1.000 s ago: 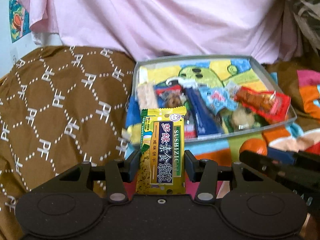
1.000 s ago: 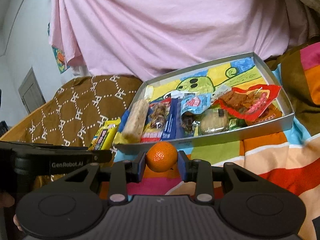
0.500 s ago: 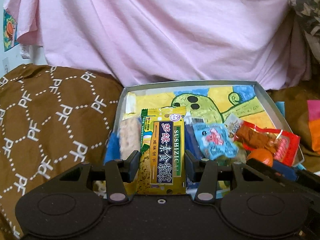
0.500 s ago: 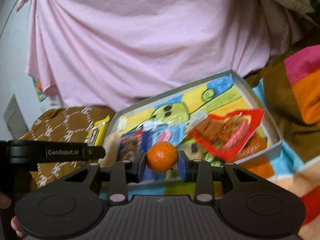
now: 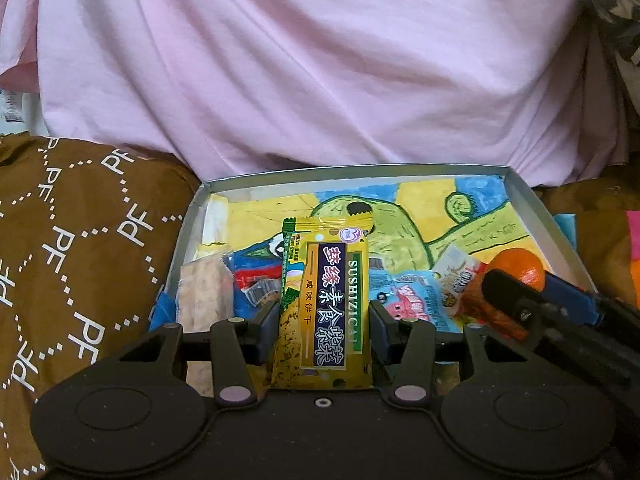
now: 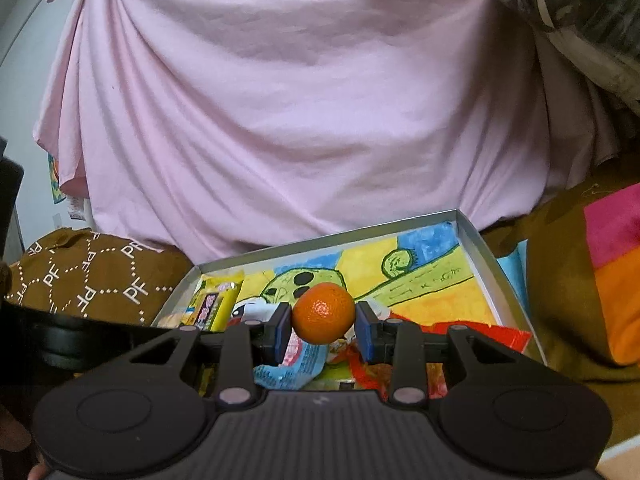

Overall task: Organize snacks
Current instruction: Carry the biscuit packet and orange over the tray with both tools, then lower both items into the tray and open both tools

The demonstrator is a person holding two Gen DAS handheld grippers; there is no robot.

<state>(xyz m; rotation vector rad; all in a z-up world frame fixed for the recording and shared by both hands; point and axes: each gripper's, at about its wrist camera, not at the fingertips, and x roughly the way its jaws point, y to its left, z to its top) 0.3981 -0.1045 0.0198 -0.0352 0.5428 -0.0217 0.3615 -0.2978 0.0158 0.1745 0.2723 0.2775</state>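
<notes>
My left gripper is shut on a yellow biscuit packet and holds it upright over the near left part of a shallow grey box with a green cartoon drawing inside. My right gripper is shut on a small orange and holds it over the box. The orange and the right gripper show at the right of the left wrist view. The packet shows at the left of the right wrist view. Several wrapped snacks lie in the near half of the box.
A pink cloth hangs right behind the box. A brown patterned cushion lies to the left. A striped colourful blanket lies to the right. Among the snacks are a beige bar, a blue packet and a red packet.
Both grippers have moved forward over the box with their loads. The box's near edge has dropped out of sight and the pink cloth looms closer.
</notes>
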